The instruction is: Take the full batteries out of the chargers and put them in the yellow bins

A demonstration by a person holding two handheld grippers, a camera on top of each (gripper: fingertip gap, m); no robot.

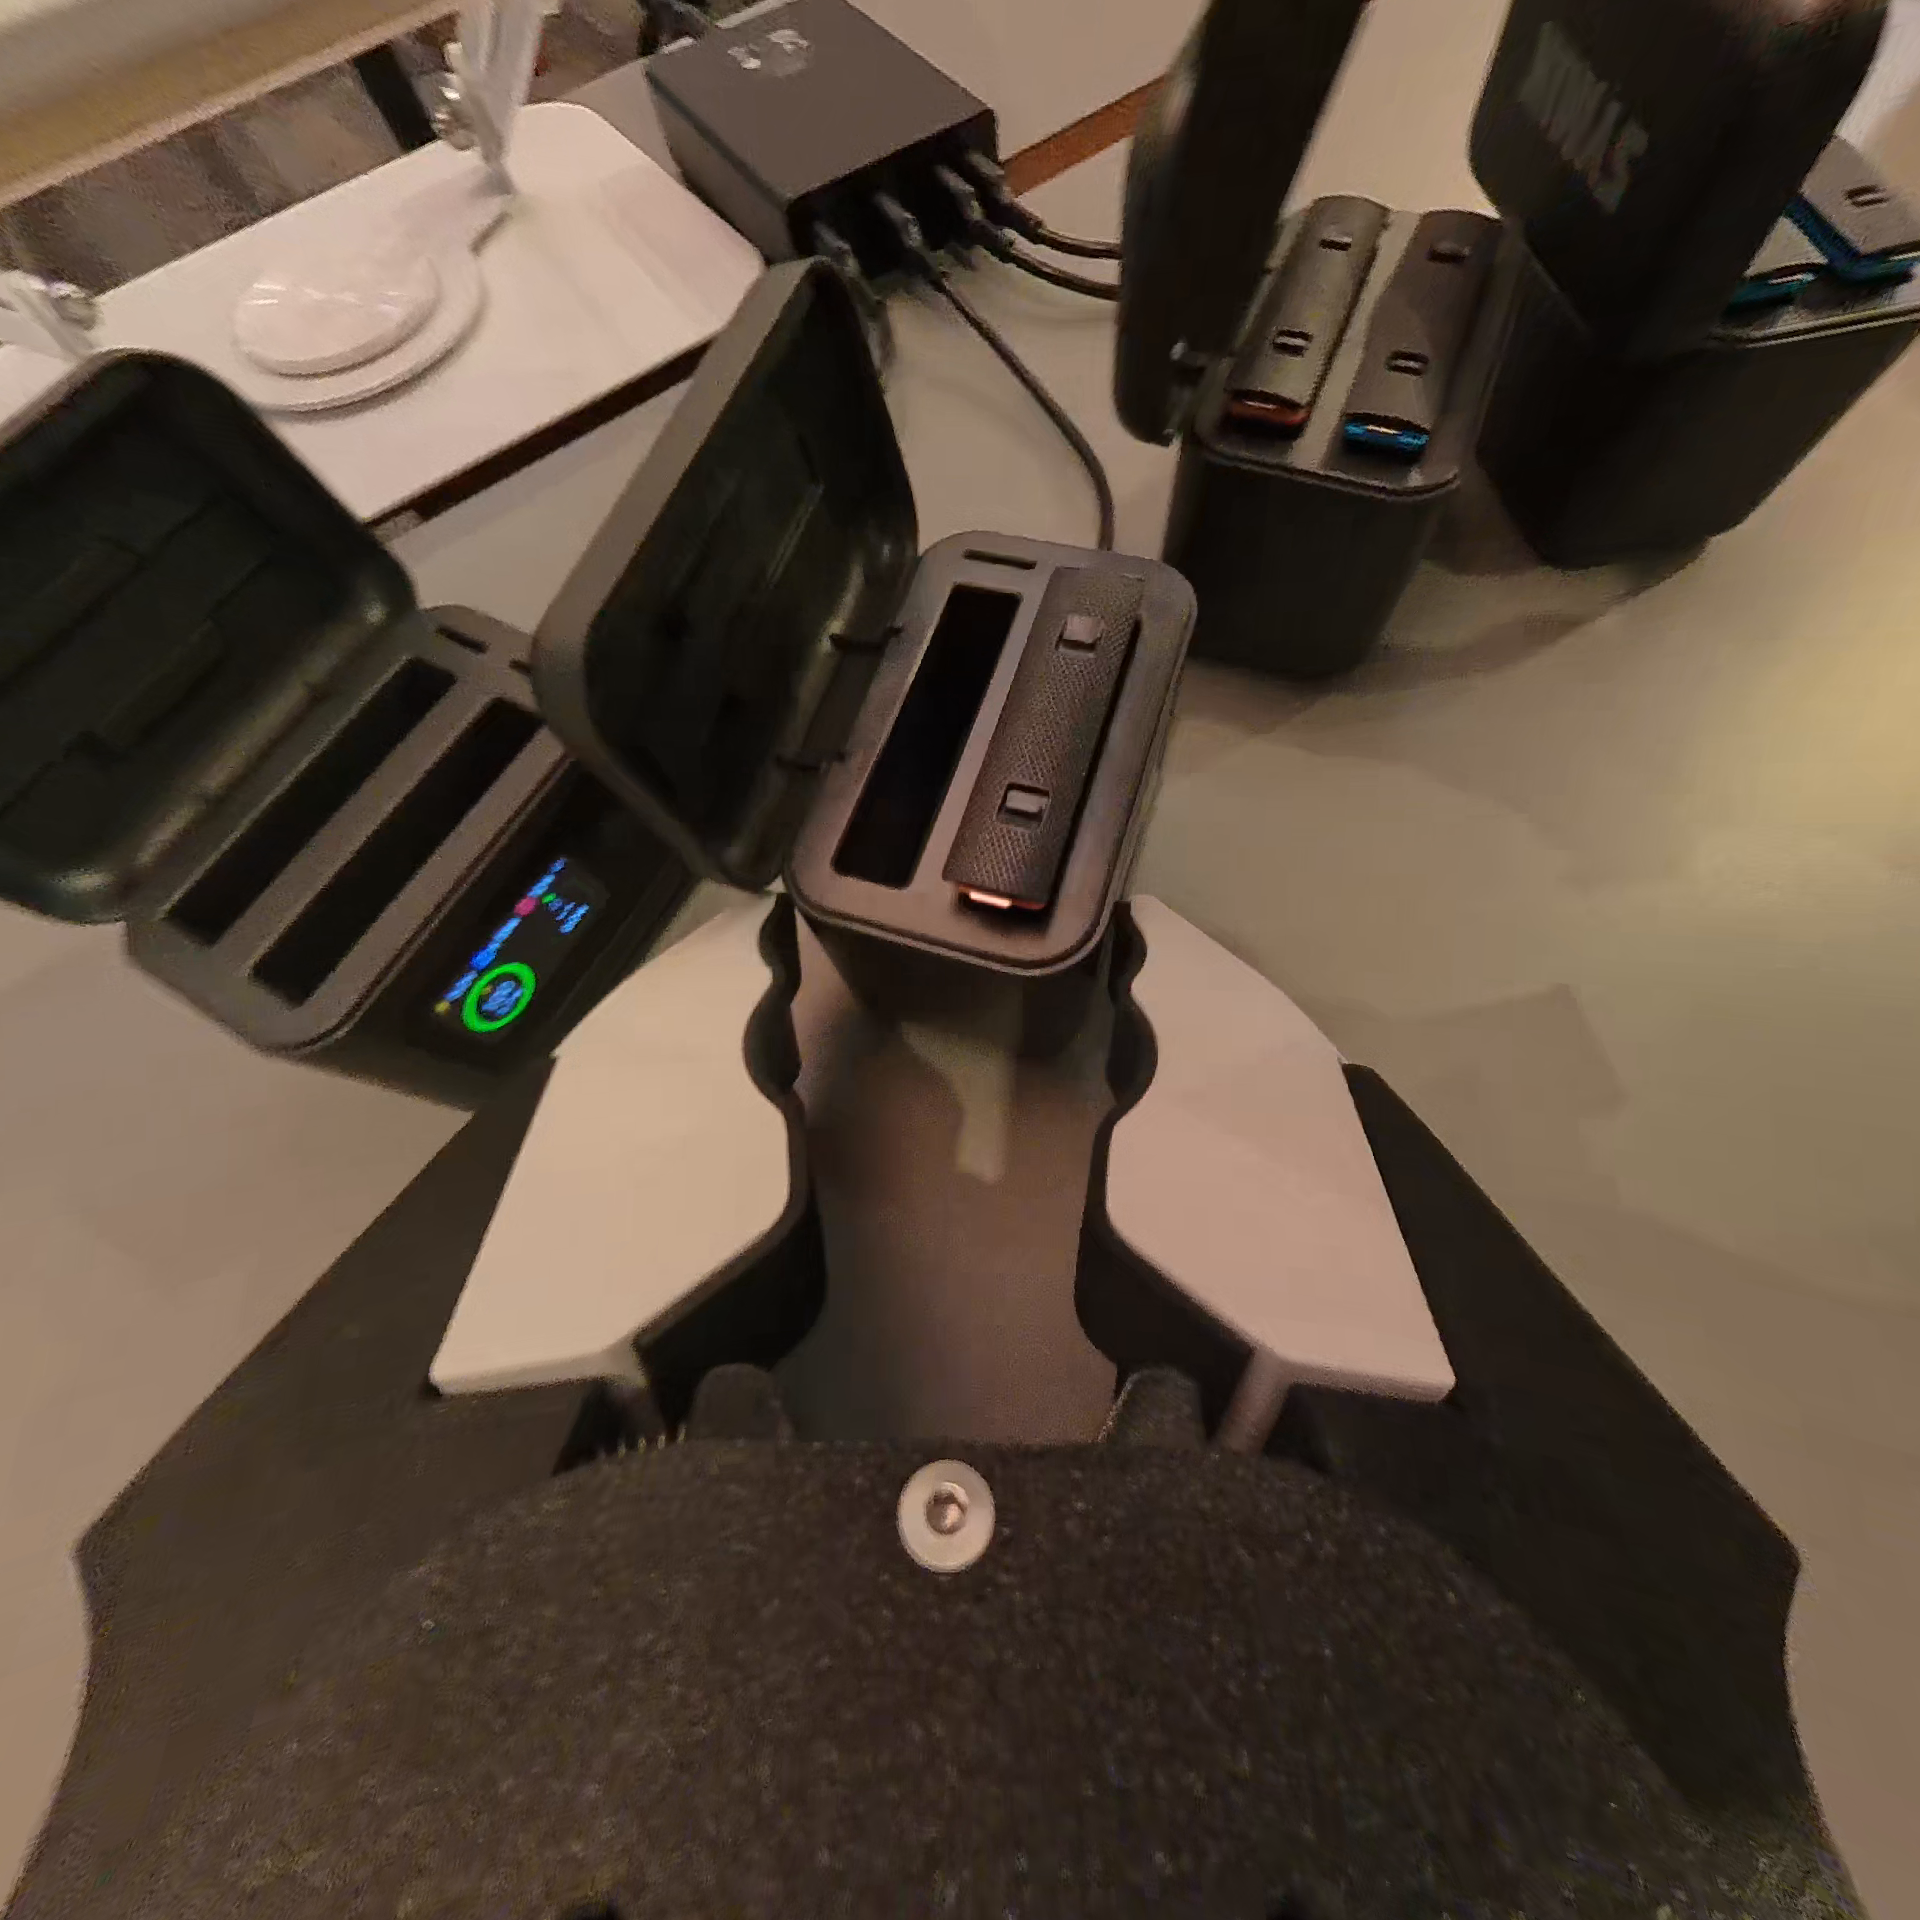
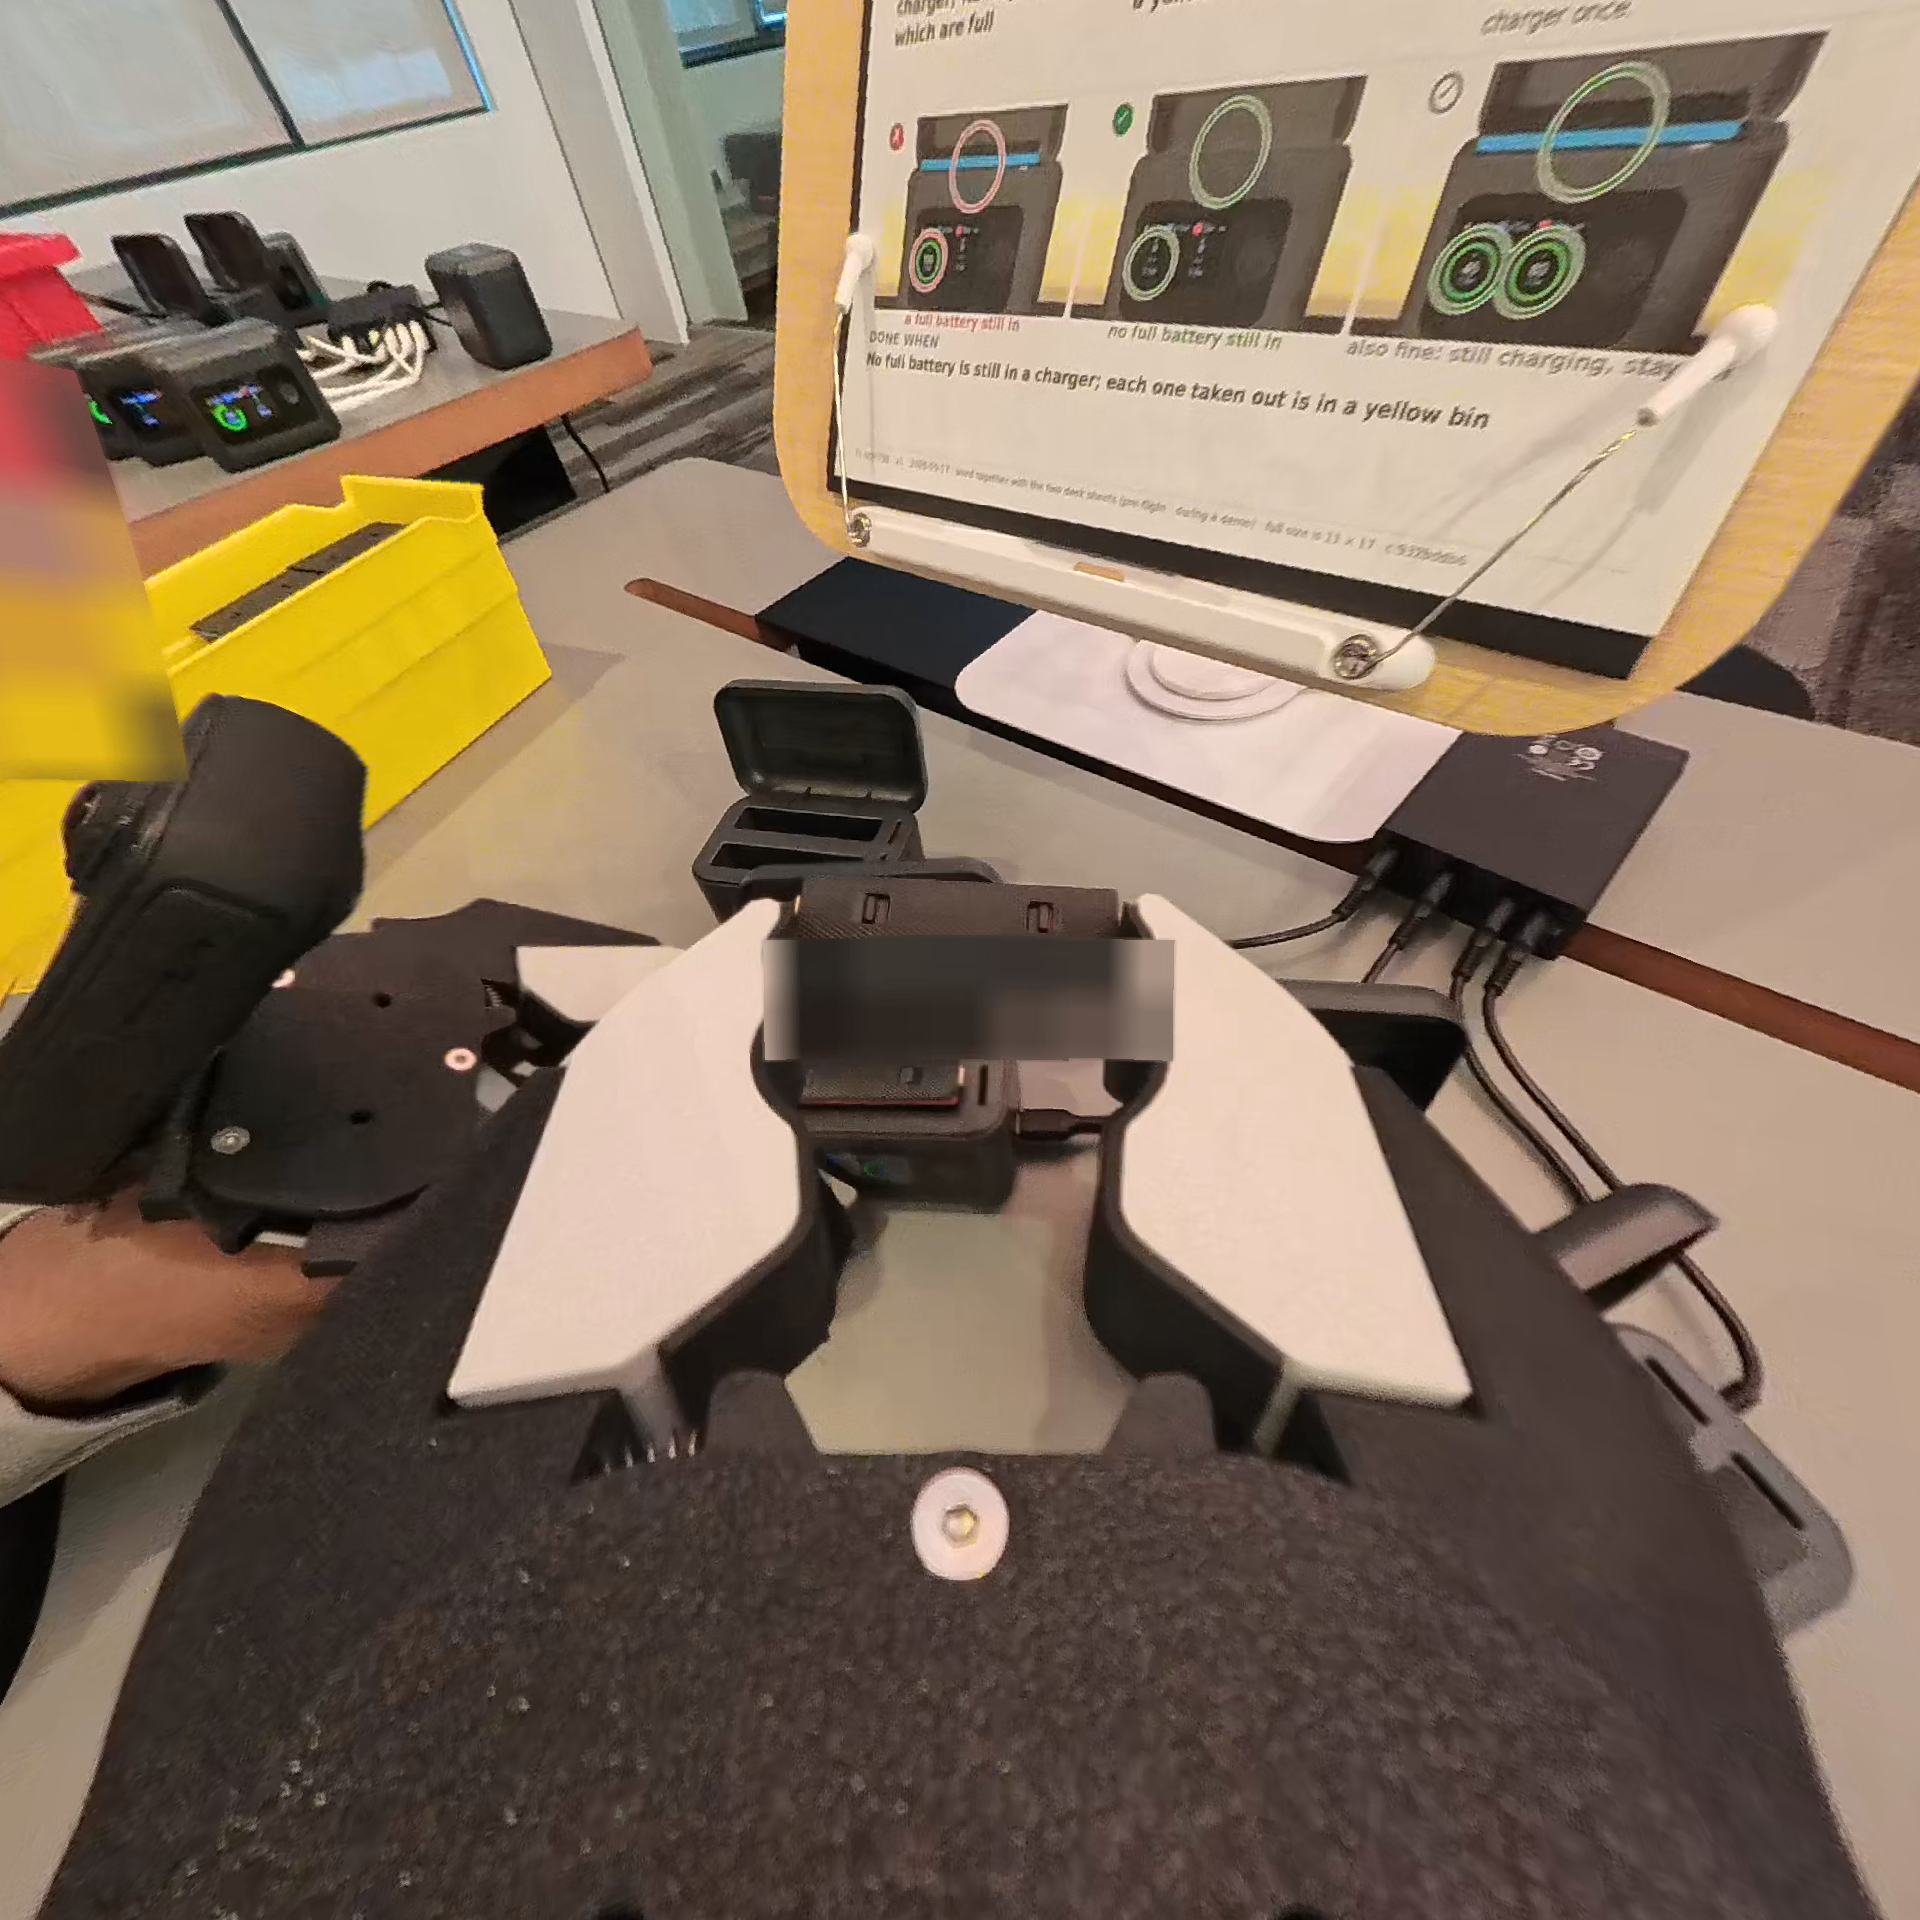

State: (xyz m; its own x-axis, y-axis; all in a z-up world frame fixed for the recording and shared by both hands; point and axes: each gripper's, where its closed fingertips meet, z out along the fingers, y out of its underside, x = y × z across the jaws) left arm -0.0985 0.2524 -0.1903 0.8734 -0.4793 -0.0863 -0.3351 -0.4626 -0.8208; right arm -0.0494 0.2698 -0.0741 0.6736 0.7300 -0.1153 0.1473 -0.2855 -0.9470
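Observation:
My left gripper point(image 1: 951, 982) is shut on the body of an open black charger point(image 1: 904, 940). The charger's left slot point(image 1: 925, 727) is empty and its right slot holds a battery with an orange end point(image 1: 1039, 748). My right gripper point(image 2: 956, 930) is shut on a black battery point(image 2: 935, 906), gripped end to end and held above a charger point(image 2: 914, 1153) that has an orange-ended battery in it. A blurred patch hides the battery's lower part. The right gripper's fingers point(image 1: 1621, 156) show at the top right of the left wrist view. A yellow bin point(image 2: 395, 665) with batteries in it stands at the left.
An open, empty charger with a lit green-ring screen point(image 1: 499, 987) stands at the left. A charger with orange and blue batteries point(image 1: 1320, 353) stands at the right, with another behind it. A black power hub point(image 2: 1538, 821) with cables and an instruction sheet on a stand point(image 2: 1299, 312) are at the back. My right fingertips sit around 12 cm from my left ones. My right gripper's tips are some 20 cm from the black power hub point(image 2: 1538, 821). My left wrist view point(image 1: 858, 94) looks at it from another angle.

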